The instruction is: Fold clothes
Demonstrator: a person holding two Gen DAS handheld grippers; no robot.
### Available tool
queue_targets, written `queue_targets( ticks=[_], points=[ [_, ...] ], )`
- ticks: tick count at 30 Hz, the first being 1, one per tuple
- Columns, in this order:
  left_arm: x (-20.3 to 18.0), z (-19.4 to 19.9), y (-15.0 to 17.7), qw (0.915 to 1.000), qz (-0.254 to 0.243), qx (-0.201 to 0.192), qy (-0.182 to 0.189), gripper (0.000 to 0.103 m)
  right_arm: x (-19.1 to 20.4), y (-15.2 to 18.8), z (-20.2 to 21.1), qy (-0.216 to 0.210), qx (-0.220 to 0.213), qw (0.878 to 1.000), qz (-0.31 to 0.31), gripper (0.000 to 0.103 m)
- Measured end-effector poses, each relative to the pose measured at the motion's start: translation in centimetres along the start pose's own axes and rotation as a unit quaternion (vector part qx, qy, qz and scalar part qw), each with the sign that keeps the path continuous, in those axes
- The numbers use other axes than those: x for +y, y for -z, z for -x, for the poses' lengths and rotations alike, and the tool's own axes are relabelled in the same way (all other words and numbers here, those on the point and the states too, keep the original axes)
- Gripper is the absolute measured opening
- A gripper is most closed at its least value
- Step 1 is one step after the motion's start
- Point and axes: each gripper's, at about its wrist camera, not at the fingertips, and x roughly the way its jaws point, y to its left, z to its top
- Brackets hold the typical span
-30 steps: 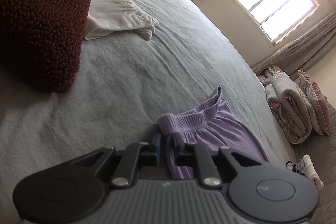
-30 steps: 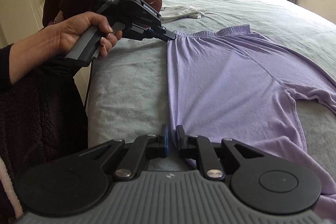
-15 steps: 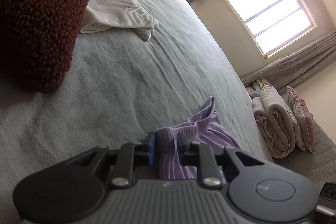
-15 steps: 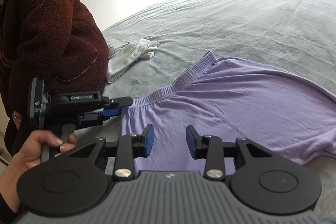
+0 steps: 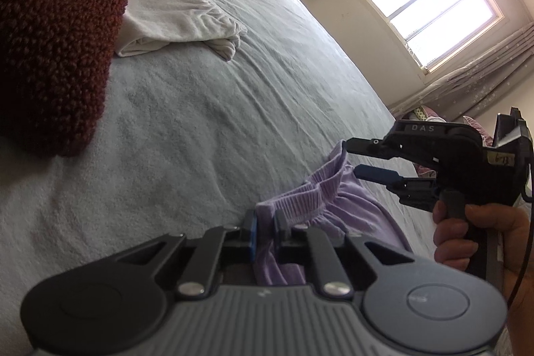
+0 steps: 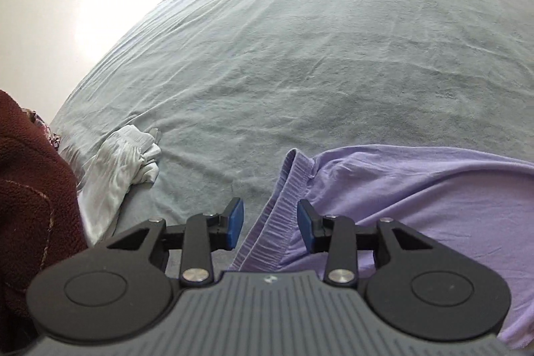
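Lilac trousers [image 6: 417, 199] lie on the grey bedsheet [image 6: 300, 39]. Left gripper [image 5: 265, 227] jaws closing, pinching the elastic waistband [image 5: 300, 199]. Right gripper [image 6: 270, 222] jaws parted, straddling the same waistband without pressing it.

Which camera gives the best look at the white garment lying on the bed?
The left wrist view. There the white garment lies large and sharp on the bed, its folds and bunched end clear, though a dark red sleeve covers one edge. The right wrist view shows it smaller, crumpled at the bed's near edge.
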Motion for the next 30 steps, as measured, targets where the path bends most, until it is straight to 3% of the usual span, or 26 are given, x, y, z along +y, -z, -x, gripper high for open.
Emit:
queue_targets(
  ticks=[4, 6, 8, 10, 18, 23, 27, 29, 30],
  points=[
    [0.0, 0.0, -0.1, 1.0000, 0.001, 0.002, -0.003, 0.007, 0.5, -0.3, -1.7, 0.043, -0.002, 0.999, -0.002, 0.039],
    [-0.2, 0.2, -0.1, 1.0000, -0.002, 0.000, -0.006, 0.007, 0.6, -0.2, -2.4, 0.055, -0.002, 0.998, -0.003, 0.022],
    [-0.5, 0.4, -0.1, 0.9999, -0.009, -0.006, -0.010, 0.006, 0.7, -0.1, -2.8, 0.069, -0.005, 0.998, 0.001, 0.011],
    [-0.8, 0.8, -0.1, 0.9996, -0.019, -0.014, -0.015, 0.006, 1.3, -0.2, -3.1, 0.081, -0.016, 0.996, 0.016, 0.007],
    [-1.7, 2.6, -0.7, 0.9957, -0.049, -0.063, -0.046, 0.006, 4.3, -1.0, -3.3, 0.048, -0.062, 0.996, 0.046, 0.006],
    [-1.2, 1.4, -0.7, 0.9957, -0.045, -0.036, -0.072, 0.006, 4.6, -0.7, -5.0, 0.029, -0.052, 0.997, 0.046, 0.007],
    [-1.2, 1.1, -0.6, 0.9957, -0.036, -0.030, -0.080, 0.008, 3.2, -0.2, -5.2, 0.010, -0.040, 0.999, 0.021, 0.015],
    [-1.3, 1.1, -0.8, 0.9960, -0.029, -0.032, -0.078, 0.015, 2.5, -0.1, -4.2, -0.003, -0.039, 0.999, 0.019, 0.018],
    [-1.4, 1.2, -0.8, 0.9959, -0.030, -0.033, -0.078, 0.024, 2.1, 0.0, -3.5, -0.007, -0.043, 0.999, 0.022, 0.027]
  ],
)
